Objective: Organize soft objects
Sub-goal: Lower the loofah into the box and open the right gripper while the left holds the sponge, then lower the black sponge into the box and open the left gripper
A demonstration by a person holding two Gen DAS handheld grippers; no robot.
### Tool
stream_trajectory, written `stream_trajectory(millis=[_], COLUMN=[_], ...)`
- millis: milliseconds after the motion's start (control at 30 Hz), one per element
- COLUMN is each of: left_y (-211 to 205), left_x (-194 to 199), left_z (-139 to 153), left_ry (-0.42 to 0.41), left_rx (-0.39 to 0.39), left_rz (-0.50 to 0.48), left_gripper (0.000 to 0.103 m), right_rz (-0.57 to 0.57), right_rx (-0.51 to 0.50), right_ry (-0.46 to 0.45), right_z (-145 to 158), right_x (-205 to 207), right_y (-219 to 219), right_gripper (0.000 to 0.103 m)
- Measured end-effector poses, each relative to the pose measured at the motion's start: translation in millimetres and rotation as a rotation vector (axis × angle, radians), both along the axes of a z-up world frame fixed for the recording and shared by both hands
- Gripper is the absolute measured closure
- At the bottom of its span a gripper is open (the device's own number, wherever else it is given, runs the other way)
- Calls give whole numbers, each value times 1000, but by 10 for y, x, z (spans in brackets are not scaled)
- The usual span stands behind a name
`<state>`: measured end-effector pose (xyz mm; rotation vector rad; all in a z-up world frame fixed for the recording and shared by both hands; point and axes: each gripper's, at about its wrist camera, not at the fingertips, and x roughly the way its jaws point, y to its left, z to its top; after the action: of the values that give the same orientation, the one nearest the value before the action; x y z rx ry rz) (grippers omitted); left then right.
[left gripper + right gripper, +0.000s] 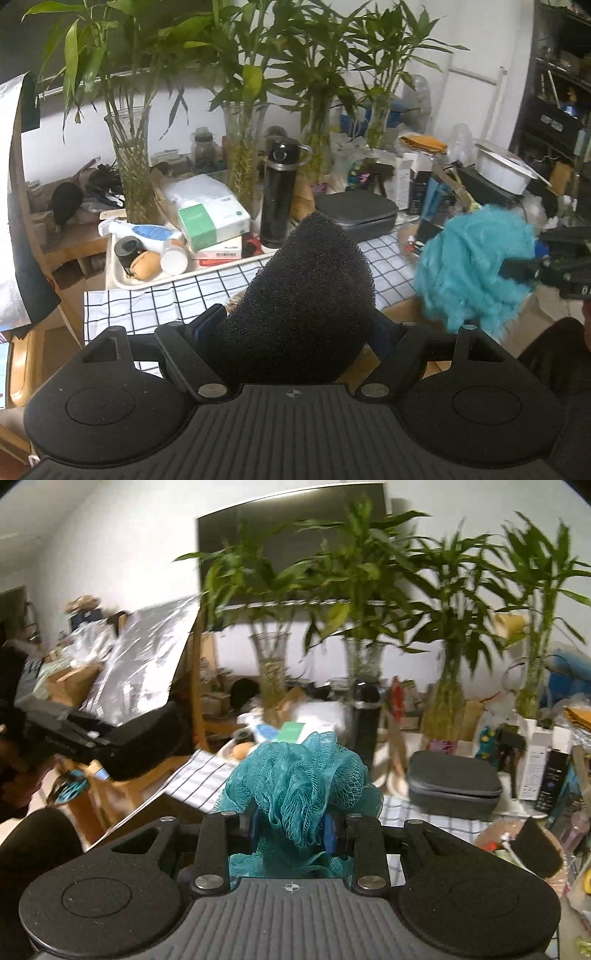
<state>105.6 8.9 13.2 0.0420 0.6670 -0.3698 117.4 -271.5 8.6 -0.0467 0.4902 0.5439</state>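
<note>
Two items held: your left gripper (295, 332) fingers clamp a black porous foam sponge (303, 295), frame centre; your right gripper (291, 834) fingers pinch a teal mesh bath pouf (295, 779), centre.

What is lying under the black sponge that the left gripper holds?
Below the black sponge, held in the left gripper, a white checked cloth covers the wooden table edge. The sponge itself hides whatever is directly beneath it.
</note>
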Motion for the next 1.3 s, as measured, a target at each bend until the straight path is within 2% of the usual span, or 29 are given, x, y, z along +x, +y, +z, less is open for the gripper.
stream_trajectory(millis=[200,267,300,333,367,400,433,533,767,1000,1100,1300], left_y=[-39,-46,-52,-58,-67,-77,-84,-93,-146,-202,-189,-56], left_x=[-120,-140,-149,-158,-168,-185,-203,-244,-264,-237,-189,-43], left_z=[16,17,19,22,25,27,30,23,-26,-87,-143,-312], left_ry=[9,13,13,13,13,14,14,15,36,102,161,308], left_rx=[-8,-9,-8,-5,-4,-1,1,-1,-8,-66,-117,-272], left_rz=[-8,-10,-11,-11,-11,-11,-11,-14,-25,-21,5,92], left_gripper=[24,24,24,24,24,24,24,24,24,24,23,10], right_rz=[87,106,120,133,139,140,146,147,113,83,79,77], right_rx=[-17,-20,-29,-40,-59,-77,-88,-100,-139,-138,-131,-113], right_ry=[25,36,54,62,60,53,43,30,43,40,37,37], right_z=[-84,-127,-173,-209,-247,-267,-283,-300,-325,-283,-262,-242], right_x=[-193,-231,-237,-239,-252,-269,-305,-379,-475,-541,-552,-557], right_y=[185,248,290,328,368,391,398,376,251,167,147,148], right_gripper=[67,64,56,41,31,17,9,2,0,0,0,0])
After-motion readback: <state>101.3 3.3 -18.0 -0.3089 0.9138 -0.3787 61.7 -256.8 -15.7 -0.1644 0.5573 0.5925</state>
